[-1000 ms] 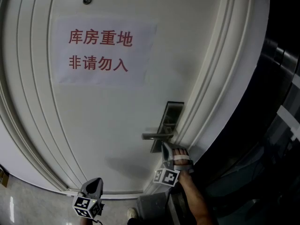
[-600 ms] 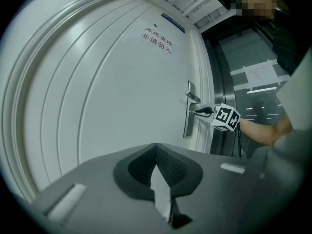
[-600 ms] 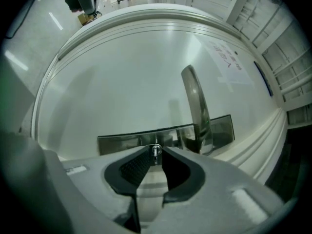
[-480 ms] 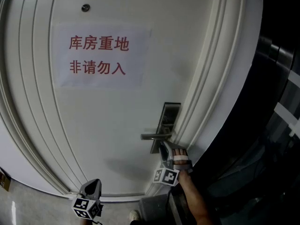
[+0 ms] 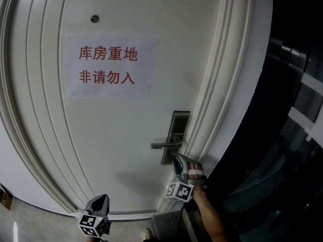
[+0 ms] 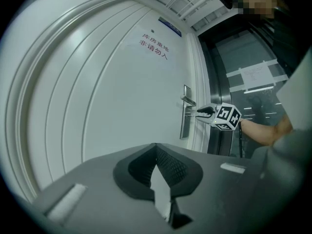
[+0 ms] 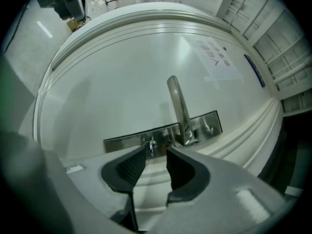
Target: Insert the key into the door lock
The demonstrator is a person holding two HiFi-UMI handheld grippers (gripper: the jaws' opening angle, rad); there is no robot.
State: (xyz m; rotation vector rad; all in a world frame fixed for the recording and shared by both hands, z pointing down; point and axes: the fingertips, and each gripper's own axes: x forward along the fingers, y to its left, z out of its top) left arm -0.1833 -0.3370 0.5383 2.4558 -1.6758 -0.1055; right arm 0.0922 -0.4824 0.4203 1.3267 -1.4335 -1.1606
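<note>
We face a white door (image 5: 126, 150) with a paper sign (image 5: 108, 64) in red characters and a peephole (image 5: 94, 18) above it. Frame mouldings (image 5: 217, 110) and dark glass (image 5: 298, 135) run along its right edge. Near that edge sits the metal lock plate (image 7: 126, 140), its handle (image 7: 178, 106) jutting out just beside the key (image 7: 152, 146). The key is in the plate, tip in the lock, long axis straight out from the door face toward our right gripper (image 7: 156, 152). That gripper's fingers have just been opening. They now stand apart, with the key at the gap between their tips, unpressed. The gripper is by the plate, as it was a second ago. Our left gripper (image 6: 156, 147) hangs low near the door's bottom edge, fingers together on nothing.
</note>
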